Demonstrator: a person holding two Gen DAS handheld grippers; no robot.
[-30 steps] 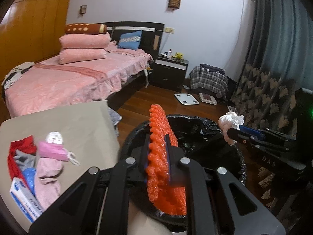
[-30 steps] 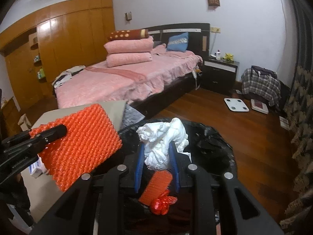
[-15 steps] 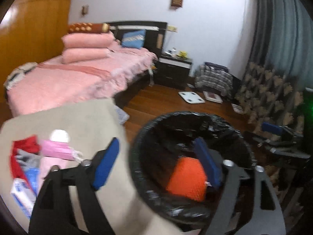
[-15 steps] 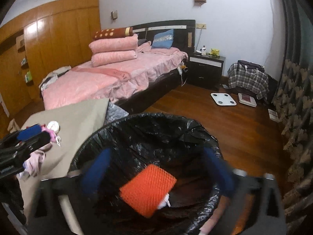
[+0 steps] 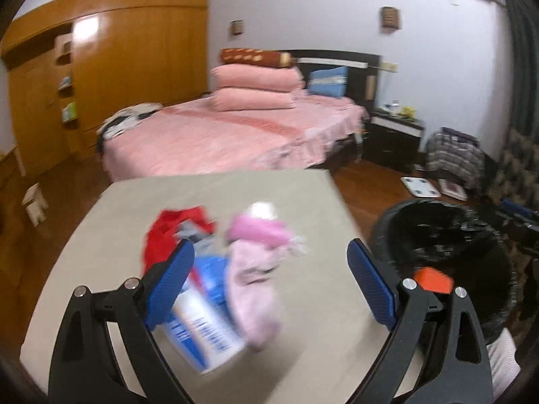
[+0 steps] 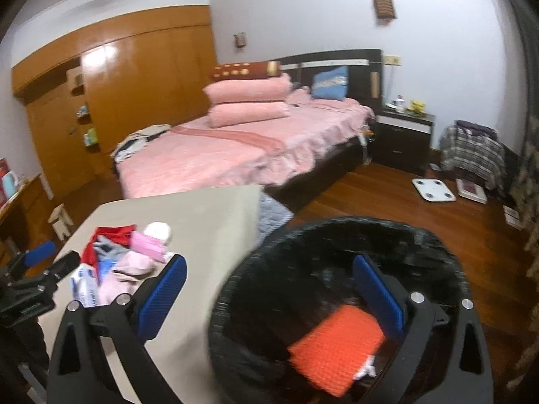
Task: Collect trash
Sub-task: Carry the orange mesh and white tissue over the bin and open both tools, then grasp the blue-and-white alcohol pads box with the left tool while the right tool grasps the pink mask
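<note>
The left gripper (image 5: 269,266) was seen spread wide with nothing between its blue pads (image 5: 170,282), held over the beige table (image 5: 209,195). A heap of items lay beneath it: a red cloth (image 5: 168,232) at about 10 o'clock of the heap, a pink packet (image 5: 257,230) at 1 o'clock, a pale pink cloth (image 5: 251,289) in the middle, and a white and blue box (image 5: 202,333) at 6 o'clock. Blue lettering was printed on the box, but it was too blurred to be read.

The right gripper (image 6: 267,286) was likewise found wide apart and empty, above the near rim of the black-lined bin (image 6: 337,232). An orange mesh pad (image 6: 337,346) lay inside the bin, with a scrap of white tissue (image 6: 365,368) beside it at about 5 o'clock. The bin stood on the floor at 3 o'clock of the table. A pink bed (image 6: 242,155) was visible at 12 o'clock.
</note>
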